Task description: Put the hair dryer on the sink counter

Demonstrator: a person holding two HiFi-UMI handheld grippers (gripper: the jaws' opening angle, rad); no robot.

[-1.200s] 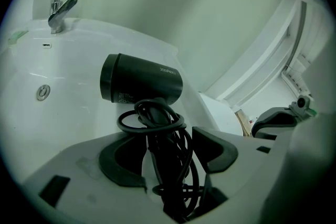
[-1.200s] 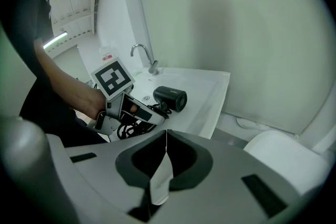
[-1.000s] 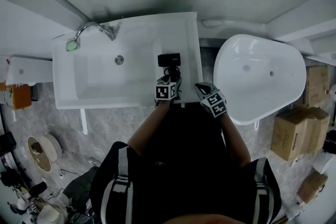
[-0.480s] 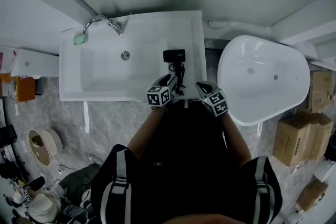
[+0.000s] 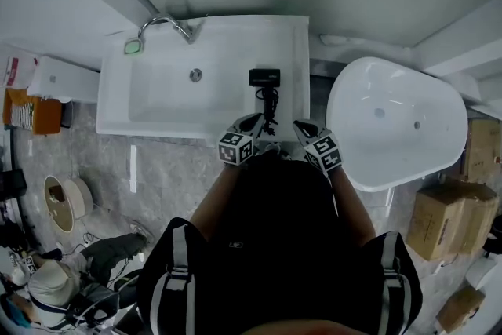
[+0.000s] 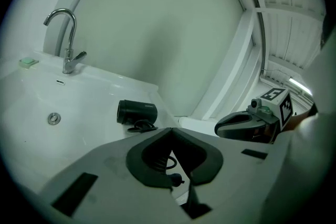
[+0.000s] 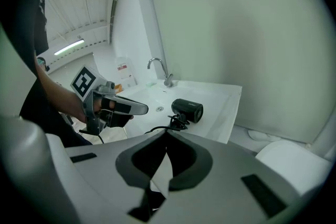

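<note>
Hair dryer [image 5: 264, 78] lies on the sink counter [image 5: 292, 51] right of the basin [image 5: 157, 102], cord [image 5: 269, 102] bunched beside it, lettering illegible. Left gripper [image 6: 170, 132] jaws have just closed on nothing; right gripper [image 7: 166, 135] jaws pressed together, empty

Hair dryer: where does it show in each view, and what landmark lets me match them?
Head view: hair dryer on the sink counter, right of the basin.
Left gripper view: left of centre.
Right gripper view: centre.
Shared landmark: the faucet, beyond the basin.
</note>
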